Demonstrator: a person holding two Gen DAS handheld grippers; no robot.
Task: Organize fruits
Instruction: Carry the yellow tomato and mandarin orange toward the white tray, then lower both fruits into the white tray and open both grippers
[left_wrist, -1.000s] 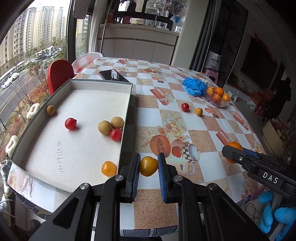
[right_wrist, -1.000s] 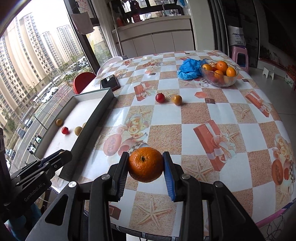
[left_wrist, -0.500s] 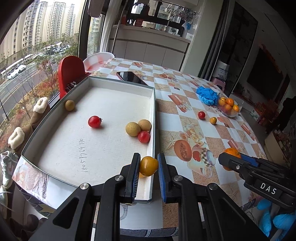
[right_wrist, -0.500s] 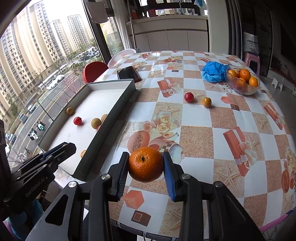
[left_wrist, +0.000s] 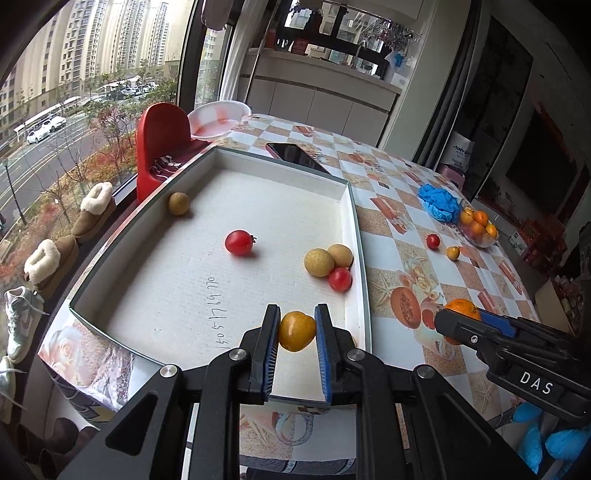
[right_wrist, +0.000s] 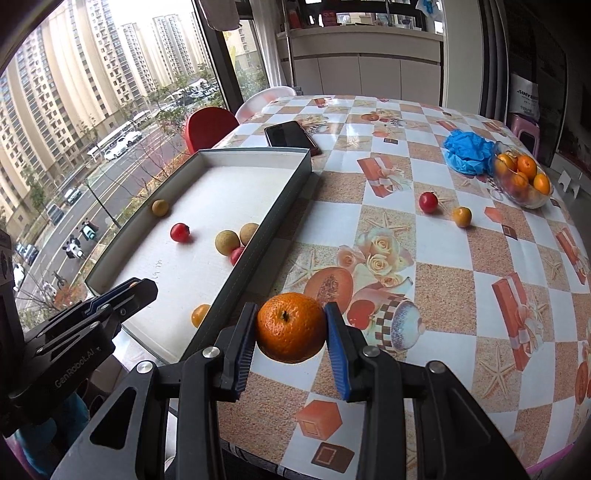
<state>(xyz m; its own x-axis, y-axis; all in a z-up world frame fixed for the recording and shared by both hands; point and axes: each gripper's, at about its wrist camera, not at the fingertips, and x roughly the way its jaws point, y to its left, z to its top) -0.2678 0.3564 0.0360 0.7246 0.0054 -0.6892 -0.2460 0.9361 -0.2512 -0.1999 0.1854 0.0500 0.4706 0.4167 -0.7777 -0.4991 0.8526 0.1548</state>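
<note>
Left claw (left_wrist: 296, 334) clamped on yellow fruit (left_wrist: 296, 329), tray (left_wrist: 357, 236) floor directly below. Right claw (right_wrist: 291, 332) clamped on orange (right_wrist: 291, 326), tray wall just left.

A big window (left_wrist: 92, 74) shows tall buildings (right_wrist: 74, 92) and a street with cars. White cupboards (right_wrist: 362, 74) stand at the back. A red chair (left_wrist: 159, 136) sits by the table (right_wrist: 443, 277). Daylight comes in.

Glossy patterned plastic cloth on the table (right_wrist: 443, 295), matt white ribbed paper lining in the tray (left_wrist: 258, 206), dimpled shiny orange (right_wrist: 291, 326), smooth glossy tomato (left_wrist: 239, 242), clear glass bowl (right_wrist: 524, 195), crinkled blue plastic bag (right_wrist: 466, 151)
</note>
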